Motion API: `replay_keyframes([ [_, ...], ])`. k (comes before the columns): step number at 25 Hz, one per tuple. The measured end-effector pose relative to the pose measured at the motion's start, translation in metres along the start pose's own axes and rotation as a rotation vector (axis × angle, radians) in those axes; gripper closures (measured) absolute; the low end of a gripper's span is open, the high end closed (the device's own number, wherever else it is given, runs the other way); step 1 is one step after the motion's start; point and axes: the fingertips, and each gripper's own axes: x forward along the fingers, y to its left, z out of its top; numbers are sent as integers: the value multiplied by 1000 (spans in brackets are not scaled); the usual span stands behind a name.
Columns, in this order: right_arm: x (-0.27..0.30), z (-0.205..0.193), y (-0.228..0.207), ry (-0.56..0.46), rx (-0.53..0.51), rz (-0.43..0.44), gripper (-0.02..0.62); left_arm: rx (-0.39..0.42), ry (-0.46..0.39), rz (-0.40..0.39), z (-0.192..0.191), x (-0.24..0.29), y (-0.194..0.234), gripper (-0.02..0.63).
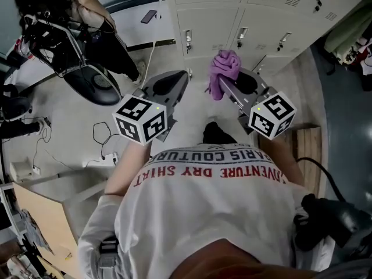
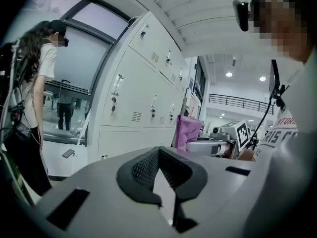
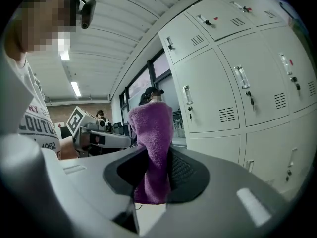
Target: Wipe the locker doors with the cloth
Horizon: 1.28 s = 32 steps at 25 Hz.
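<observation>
Facing a bank of pale locker doors (image 1: 209,25) with a purple cloth (image 3: 151,125) pinched upright in the right tongs (image 3: 157,158), closed tight on its lower part and leaving a bunched tuft standing clear above. Carrying the left tongs (image 2: 159,151) alongside at about the same height, pads drawn together at the tip and gripping nothing. Holding the cloth near the locker doors but apart from them, with floor (image 1: 192,112) visible between in the head view and no fabric against any door. Judged from that: cloth in hand and ready, wiping not in contact at this moment, and no streak or mark on the grey-white panels to tell a cleaned door from an untouched one. Left to do, by all appearances: bringing the cloth up to a door face, working round the handles, locks and vent slots, then repeating across the rest of the bank. Sharing the room with a second person (image 1: 87,10) at the far left, well apart from both tongs.
</observation>
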Motion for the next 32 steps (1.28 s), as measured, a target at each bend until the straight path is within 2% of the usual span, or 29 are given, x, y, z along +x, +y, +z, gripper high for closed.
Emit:
replay_keyframes([
  [9,43,-3,-53,1,17,-2,516,-3,40,-1,0,48,38,606],
  [17,80,-19,-96,17,34,-13,516,-72,65,21,-18,79,78,606],
  [23,142,-24,-128,16,-95,-6,515,-55,72,30,-31,90,104,606],
  [27,192,-22,-142,-17,-200,-1,515,-72,79,55,-40,96,122,606],
  [32,250,-45,-164,-10,-208,-28,517,-78,106,89,-51,95,140,606],
])
